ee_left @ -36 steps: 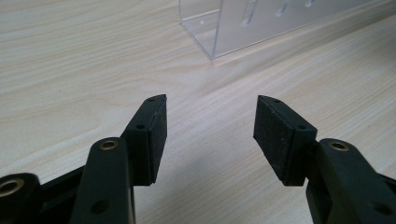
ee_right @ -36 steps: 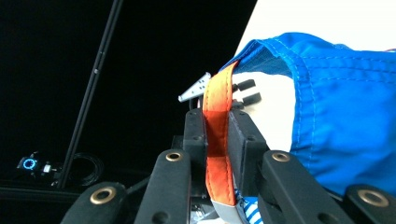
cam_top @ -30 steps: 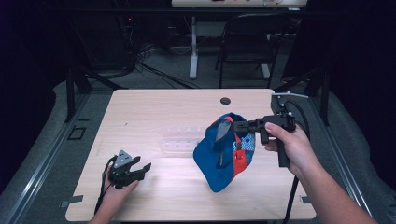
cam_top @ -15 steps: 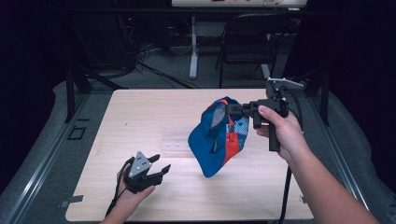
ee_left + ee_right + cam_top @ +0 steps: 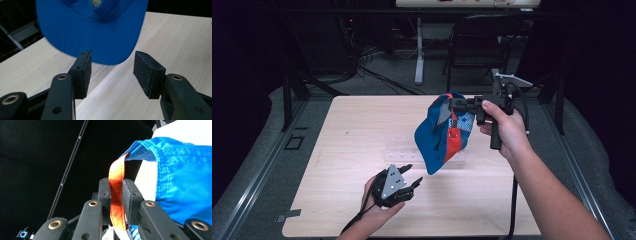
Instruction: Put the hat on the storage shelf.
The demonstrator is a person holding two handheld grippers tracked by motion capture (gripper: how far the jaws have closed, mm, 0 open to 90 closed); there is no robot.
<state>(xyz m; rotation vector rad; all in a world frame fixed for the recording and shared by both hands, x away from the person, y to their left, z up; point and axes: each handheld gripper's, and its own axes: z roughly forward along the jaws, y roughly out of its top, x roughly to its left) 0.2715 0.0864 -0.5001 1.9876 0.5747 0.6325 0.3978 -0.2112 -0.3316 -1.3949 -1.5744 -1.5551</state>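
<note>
A blue cap with red and patterned panels hangs above the wooden table. My right gripper is shut on its orange back strap, and the blue fabric droops to the right of the jaws. My left gripper is low at the table's front and points at the blue brim. Its jaws have just been closing a little but stand open. The brim's edge is just beyond the pads, with nothing between them.
A clear plastic block lies on the table under and left of the hanging cap. Dark floor, cables and a chair lie beyond the far edge. Bare wood stretches across the table's left half.
The left gripper has travelled right along the front of the table toward the cap's brim and risen slightly. The right gripper has lifted the cap up and a little back.
</note>
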